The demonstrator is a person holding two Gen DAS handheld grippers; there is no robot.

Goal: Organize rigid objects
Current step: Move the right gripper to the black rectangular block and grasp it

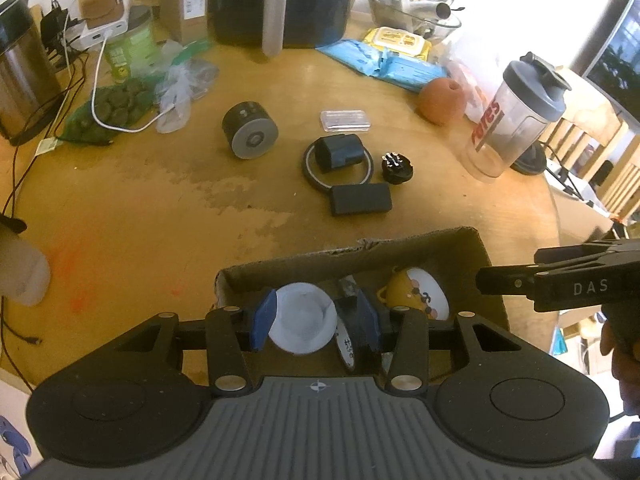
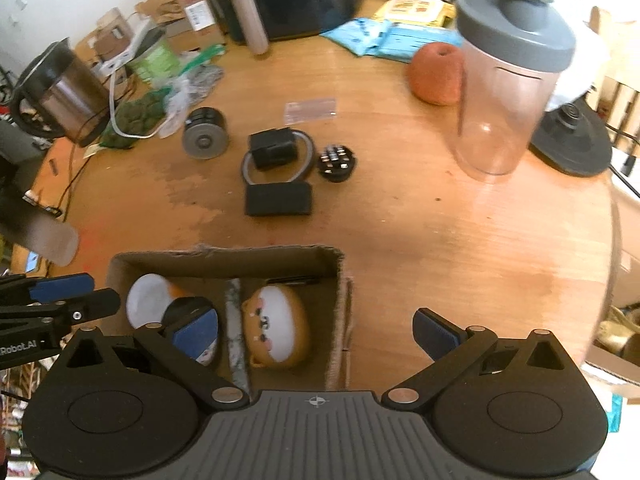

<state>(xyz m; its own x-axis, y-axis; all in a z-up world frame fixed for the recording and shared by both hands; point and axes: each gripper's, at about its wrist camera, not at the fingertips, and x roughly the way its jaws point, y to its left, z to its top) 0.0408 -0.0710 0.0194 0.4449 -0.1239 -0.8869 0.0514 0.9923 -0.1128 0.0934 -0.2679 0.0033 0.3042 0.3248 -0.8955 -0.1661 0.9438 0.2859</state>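
You had the sorting partly done. The cardboard box (image 2: 336, 280) at the near edge of the table (image 2: 440, 240) already held a white cup (image 2: 146, 300), a round tin (image 2: 188, 308) beside it, a pale stick (image 2: 234, 320) lying along the middle, and a yellow dog-faced case (image 2: 276, 326) on the right.

Still out on the table, well beyond the box, lay a grey cylinder (image 1: 250, 134), a clear flat case (image 1: 346, 120), a dark block (image 1: 338, 154) sitting on a thin ring (image 1: 368, 170), a small round black piece (image 1: 396, 166) just beside the ring, and a black bar (image 1: 360, 198) nearest the box. Judging by that, about half the job remained.

Your left gripper (image 1: 316, 324) hung over the box with its jaws partly apart; the white cup and the tin showed between its pads, but I could not tell whether the pads pressed on either or merely stood above them.

Your right gripper (image 2: 320, 338) had its jaws spread wide and released, nothing between them, straddling the right wall of the box with the dog-faced case just below its left finger. The black bar would have been the closest loose thing, straight ahead past the far wall of the box.
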